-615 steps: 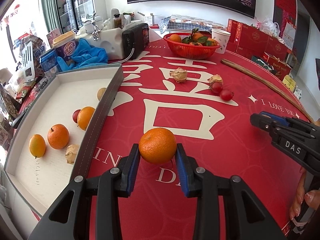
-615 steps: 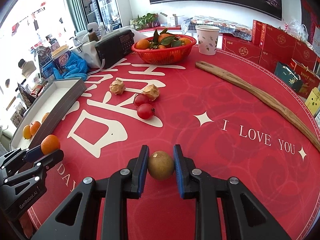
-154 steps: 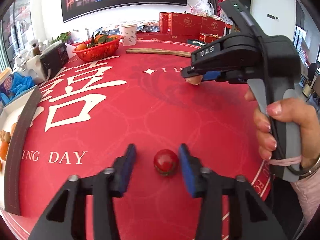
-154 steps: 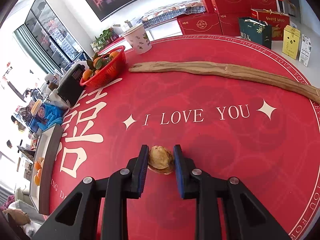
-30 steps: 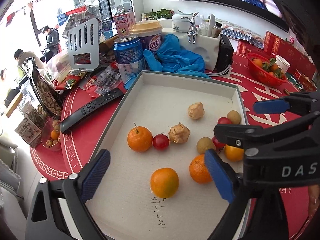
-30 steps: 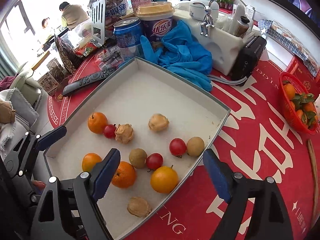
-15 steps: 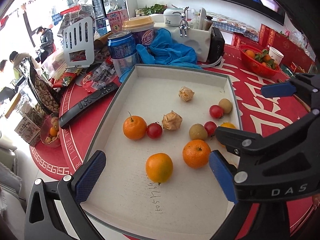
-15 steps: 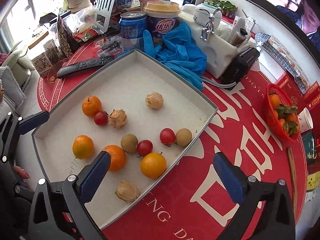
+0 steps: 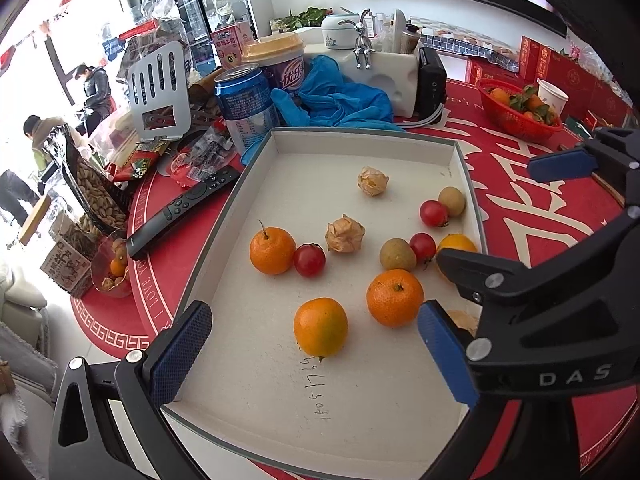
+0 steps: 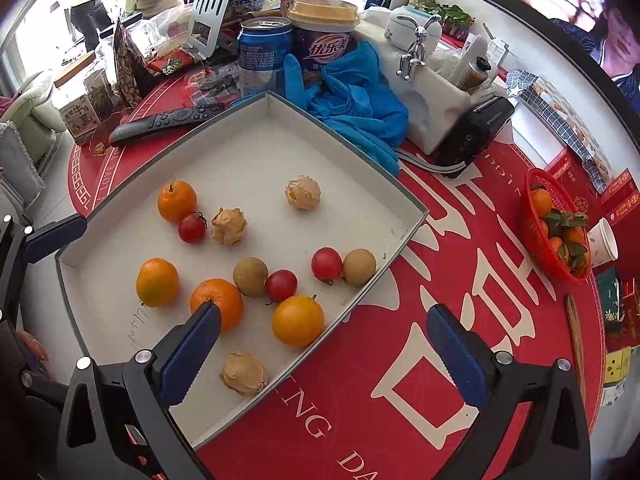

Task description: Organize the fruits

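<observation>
Here both the left claw and right claw gape wide, empty, above the fruit tray

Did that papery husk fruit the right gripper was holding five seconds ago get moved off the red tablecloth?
Yes. The husk fruit now lies in the white tray, near its front edge, and the right gripper hangs open above it.

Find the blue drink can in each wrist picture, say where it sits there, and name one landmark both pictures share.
Left wrist view: the blue drink can stands upper left of centre, just beyond the white tray's far left corner.
Right wrist view: the blue drink can stands at top centre, behind the tray's far corner.
Shared landmark: the purple cup with a yellow lid, right beside the can.
</observation>
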Demonstrator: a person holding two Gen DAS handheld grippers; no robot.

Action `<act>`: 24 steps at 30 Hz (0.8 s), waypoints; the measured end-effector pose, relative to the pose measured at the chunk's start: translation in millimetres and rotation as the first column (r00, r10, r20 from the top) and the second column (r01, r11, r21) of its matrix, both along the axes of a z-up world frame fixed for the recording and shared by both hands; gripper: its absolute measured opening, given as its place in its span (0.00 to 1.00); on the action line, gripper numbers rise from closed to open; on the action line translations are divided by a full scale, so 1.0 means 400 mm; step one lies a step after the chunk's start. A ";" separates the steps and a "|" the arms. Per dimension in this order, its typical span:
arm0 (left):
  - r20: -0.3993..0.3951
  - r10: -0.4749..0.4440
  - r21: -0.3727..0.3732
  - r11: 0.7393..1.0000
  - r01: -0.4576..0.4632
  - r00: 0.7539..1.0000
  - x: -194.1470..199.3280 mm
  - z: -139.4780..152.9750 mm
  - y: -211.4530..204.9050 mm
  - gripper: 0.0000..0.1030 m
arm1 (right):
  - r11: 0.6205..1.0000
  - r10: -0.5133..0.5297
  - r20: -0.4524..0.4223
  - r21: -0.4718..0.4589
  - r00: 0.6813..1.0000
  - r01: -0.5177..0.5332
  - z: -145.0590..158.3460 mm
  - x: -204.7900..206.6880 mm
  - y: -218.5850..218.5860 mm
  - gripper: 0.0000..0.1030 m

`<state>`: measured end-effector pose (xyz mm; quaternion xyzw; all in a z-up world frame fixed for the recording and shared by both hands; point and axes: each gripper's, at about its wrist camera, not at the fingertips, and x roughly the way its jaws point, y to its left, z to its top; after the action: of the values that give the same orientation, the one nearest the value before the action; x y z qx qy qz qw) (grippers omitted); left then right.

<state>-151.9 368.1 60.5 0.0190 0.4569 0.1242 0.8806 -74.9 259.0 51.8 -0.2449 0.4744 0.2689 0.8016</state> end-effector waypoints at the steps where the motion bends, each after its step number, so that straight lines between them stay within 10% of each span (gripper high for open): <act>1: 0.000 -0.001 0.003 1.000 0.001 1.000 -0.001 0.000 -0.002 1.00 | 1.000 0.001 0.003 -0.003 1.000 -0.001 0.000 -0.001 0.000 1.00; 24: -0.004 -0.012 0.019 1.000 0.012 1.000 -0.007 0.003 -0.018 1.00 | 1.000 0.000 0.006 -0.008 1.000 0.000 0.002 -0.006 -0.011 1.00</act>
<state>-154.6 361.0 61.8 0.0305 0.4572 0.1233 0.8802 -77.4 254.5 52.6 -0.2487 0.4731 0.2664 0.8021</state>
